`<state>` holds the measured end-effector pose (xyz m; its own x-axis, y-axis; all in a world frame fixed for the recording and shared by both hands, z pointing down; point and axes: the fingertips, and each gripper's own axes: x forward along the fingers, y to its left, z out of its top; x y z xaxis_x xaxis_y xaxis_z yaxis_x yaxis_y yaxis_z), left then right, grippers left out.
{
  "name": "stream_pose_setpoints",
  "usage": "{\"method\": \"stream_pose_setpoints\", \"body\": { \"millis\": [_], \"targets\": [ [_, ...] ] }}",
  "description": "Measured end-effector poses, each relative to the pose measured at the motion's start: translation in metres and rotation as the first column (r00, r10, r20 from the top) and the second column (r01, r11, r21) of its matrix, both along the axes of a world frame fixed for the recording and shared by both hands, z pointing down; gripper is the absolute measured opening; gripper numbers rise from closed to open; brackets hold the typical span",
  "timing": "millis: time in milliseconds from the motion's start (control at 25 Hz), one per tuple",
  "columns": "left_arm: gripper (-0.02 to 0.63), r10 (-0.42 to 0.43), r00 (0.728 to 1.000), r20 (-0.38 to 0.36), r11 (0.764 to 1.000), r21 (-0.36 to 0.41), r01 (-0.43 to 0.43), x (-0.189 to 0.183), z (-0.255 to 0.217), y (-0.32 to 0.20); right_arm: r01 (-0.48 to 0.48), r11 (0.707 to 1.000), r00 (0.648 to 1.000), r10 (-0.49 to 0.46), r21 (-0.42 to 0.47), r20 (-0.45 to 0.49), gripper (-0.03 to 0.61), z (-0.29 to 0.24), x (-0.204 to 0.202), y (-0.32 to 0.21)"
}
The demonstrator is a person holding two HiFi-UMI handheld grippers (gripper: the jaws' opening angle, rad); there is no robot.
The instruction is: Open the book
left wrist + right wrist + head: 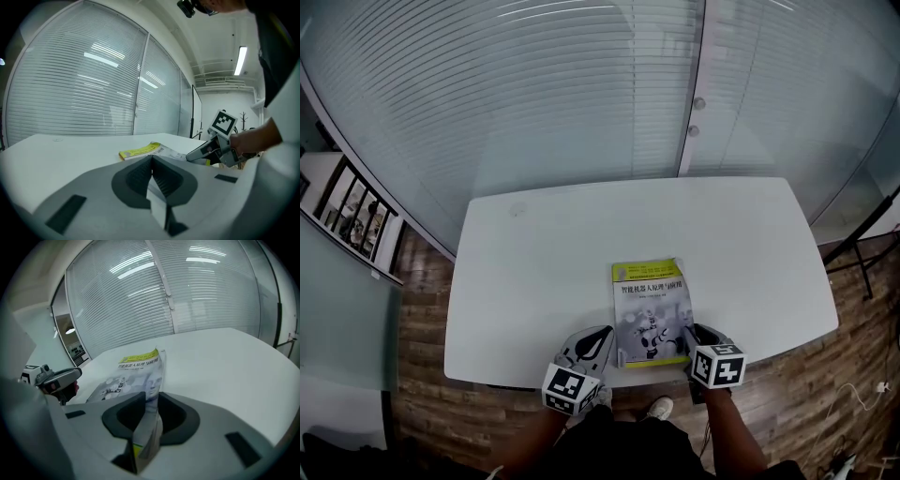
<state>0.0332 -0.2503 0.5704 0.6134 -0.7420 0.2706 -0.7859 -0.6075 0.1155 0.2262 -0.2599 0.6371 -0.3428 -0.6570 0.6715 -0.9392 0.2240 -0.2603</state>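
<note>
The book [652,312] lies flat on the white counter [534,272], close to the near edge and slightly right of centre. Its cover faces up. A yellow band runs across the far end of the cover, and a grey picture of a robot fills the near half.

The right hand-held gripper [692,339] is at the near right corner of the book. In the right gripper view, its jaws [149,404] are closed on the right-hand edge of the cover. The gripped part of the cover stands up between the two pads, while the rest of the book [136,371] remains low on the counter.

The left hand-held gripper [595,339] is just beside the near left corner of the book, over the counter edge. Whether it touches the book cannot be determined. In the left gripper view, its jaws [152,159] are pressed together at the tips with nothing between them. The same view shows the book [140,151] beyond the jaws and the right hand-held gripper [206,151] at its corner.

Beyond the far edge of the counter stands a glass wall with horizontal blinds [534,94]. The floor [422,309] is dark wood planking. A white shoe [659,409] shows below the near edge of the counter.
</note>
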Motion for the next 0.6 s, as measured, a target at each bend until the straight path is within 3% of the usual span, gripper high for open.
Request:
{"method": "stream_pose_setpoints", "body": {
  "millis": [600],
  "targets": [
    [0.017, -0.020, 0.999, 0.035, 1.000, -0.001, 0.020, 0.017, 0.004, 0.012, -0.009, 0.991, 1.000, 0.006, 0.130, 0.020, 0.052, -0.011, -0.002, 0.003]
  ]
}}
